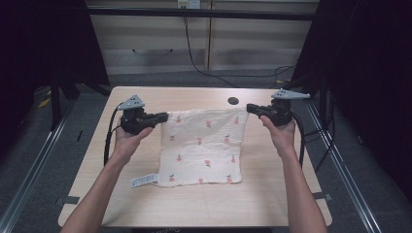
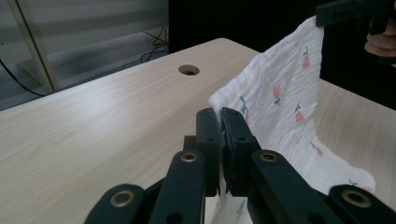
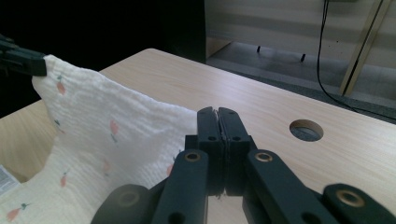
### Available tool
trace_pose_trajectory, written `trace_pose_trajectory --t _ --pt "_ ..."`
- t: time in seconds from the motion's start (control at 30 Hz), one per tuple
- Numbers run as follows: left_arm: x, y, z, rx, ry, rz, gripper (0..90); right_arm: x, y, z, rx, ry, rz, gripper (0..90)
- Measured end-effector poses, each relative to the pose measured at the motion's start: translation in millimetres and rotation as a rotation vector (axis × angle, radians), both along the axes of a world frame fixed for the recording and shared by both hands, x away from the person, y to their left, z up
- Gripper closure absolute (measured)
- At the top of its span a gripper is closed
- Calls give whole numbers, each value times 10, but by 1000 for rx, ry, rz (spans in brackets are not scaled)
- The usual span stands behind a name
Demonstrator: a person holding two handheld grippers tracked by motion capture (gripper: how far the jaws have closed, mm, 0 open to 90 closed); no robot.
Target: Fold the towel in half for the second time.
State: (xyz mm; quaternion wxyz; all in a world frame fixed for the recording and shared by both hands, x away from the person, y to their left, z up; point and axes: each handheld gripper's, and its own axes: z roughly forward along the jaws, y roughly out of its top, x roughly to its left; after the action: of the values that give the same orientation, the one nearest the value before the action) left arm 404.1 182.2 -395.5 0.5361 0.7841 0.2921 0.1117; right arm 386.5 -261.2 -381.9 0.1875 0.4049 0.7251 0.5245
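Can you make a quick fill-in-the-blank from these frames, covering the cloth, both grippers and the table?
1. The white crinkled cloth with small pink flower prints is held at its two far ____.
2. The left gripper and the right gripper each have their jaws ____ on the cloth.
3. The light wooden table has a round ____ near its far edge.
4. The cloth's near edge ____ on the table, beside its white label.

Missing words: corners; shut; hole; rests

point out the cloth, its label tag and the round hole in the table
cloth [image 1: 204, 145]: high view, middle of the printed fabric.
label tag [image 1: 144, 181]: high view, centre of the white tag at the near left corner.
round hole [image 1: 233, 101]: high view, its dark centre.
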Motion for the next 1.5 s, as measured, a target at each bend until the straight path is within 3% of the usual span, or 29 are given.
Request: trace_pose_trajectory --t 0.07,0.23,0.33,0.63,0.87,1.03,1.23,1.5 --pt "30 -37 -21 8 11 0 867 10 -18 19 -36 7 -9 890" --pt "99 -73 5 -14 18 14 867 27 -95 123 -35 0 -23 889" --pt "106 -105 14 -37 0 8 867 -3 -84 154 -41 -9 -14 889" --pt "-6 -31 -227 -10 21 7 867 -198 -4 -176 -47 30 54 890" --pt "-204 63 -405 4 37 2 870 -467 -27 -375 -28 49 92 890" --pt "-315 96 -418 -4 35 -13 870 -595 -63 -436 -24 60 102 890" --pt "-465 67 -411 30 27 -39 869 -783 -37 -542 -71 86 127 889" --pt "-621 21 -541 59 38 -79 866 -916 -35 -725 -90 130 139 889"
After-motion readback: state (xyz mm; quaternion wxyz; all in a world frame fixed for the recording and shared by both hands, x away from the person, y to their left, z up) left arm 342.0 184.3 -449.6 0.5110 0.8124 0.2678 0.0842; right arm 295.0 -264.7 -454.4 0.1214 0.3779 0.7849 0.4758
